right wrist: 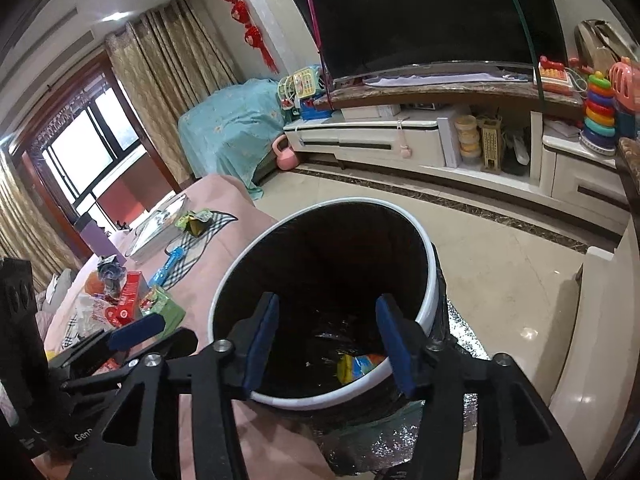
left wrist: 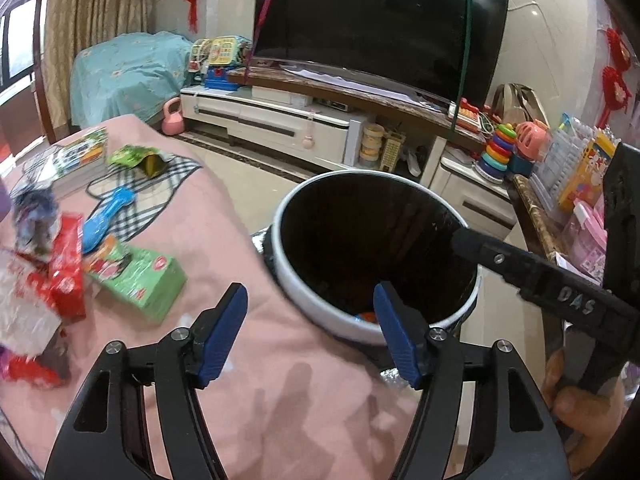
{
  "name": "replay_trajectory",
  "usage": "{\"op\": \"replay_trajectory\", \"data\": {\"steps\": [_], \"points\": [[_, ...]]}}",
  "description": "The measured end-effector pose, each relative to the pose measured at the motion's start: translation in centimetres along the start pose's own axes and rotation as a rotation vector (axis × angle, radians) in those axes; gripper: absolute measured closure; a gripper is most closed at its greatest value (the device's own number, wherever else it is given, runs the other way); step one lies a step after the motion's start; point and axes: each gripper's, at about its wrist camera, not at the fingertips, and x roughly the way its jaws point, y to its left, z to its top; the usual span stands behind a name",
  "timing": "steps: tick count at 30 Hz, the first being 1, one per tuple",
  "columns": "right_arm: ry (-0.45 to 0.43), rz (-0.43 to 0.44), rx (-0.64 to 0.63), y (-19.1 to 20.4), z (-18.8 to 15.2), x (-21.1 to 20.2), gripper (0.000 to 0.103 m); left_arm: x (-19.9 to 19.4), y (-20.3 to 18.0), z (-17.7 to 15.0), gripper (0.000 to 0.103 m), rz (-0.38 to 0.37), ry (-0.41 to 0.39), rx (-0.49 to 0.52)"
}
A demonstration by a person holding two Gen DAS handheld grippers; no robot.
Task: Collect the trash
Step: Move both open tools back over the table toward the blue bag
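- While both grippers hang at the trash bin (right wrist: pixel 424 280), neither is seen to hold anything: the right gripper (right wrist: pixel 328 340) stands with its jaws apart over the bin's mouth, empty.
- The left gripper (left wrist: pixel 310 330) is likewise spread wide with nothing between its pads, poised over the pink-covered surface (left wrist: pixel 224 208) at the bin's near rim.
- Some trash is judged to be collected already: a yellow and orange wrapper (right wrist: pixel 358 366) is seen lying at the bottom of the bin, against its near wall.
- Much is left on the surface, well apart from the bin: a green carton (left wrist: pixel 140 280), a red packet (left wrist: pixel 68 272) just beside it, a crumpled bluish wrapper (left wrist: pixel 34 216) and, farther back, a green pouch (left wrist: pixel 140 158).
- A blue toy (left wrist: pixel 108 216) and a stack of books (left wrist: pixel 76 160) are also seen there; these are judged not to be trash.
- The task is judged partly done, with several more trips to the pile required.
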Motion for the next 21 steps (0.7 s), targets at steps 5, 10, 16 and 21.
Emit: {"op": "replay_trajectory", "data": {"steps": [5,10,16,21], "points": [[-0.031,0.023,-0.008,1.4,-0.3,-1.0,0.020,-1.9,1.8,-1.8,0.031,0.038,-0.018,-0.038],[-0.046,0.056,-0.013,3.1,-1.4,-1.7,0.009,-3.4,3.8,-3.8,0.029,0.070,-0.018,-0.070],[-0.022,0.081,-0.034,5.1,-3.2,-1.5,0.008,-5.1,6.7,-5.9,0.028,0.107,-0.015,-0.125],[-0.008,0.095,-0.047,6.6,-4.6,-1.5,0.008,-6.6,9.2,-7.2,0.027,0.149,-0.025,-0.183]]}}
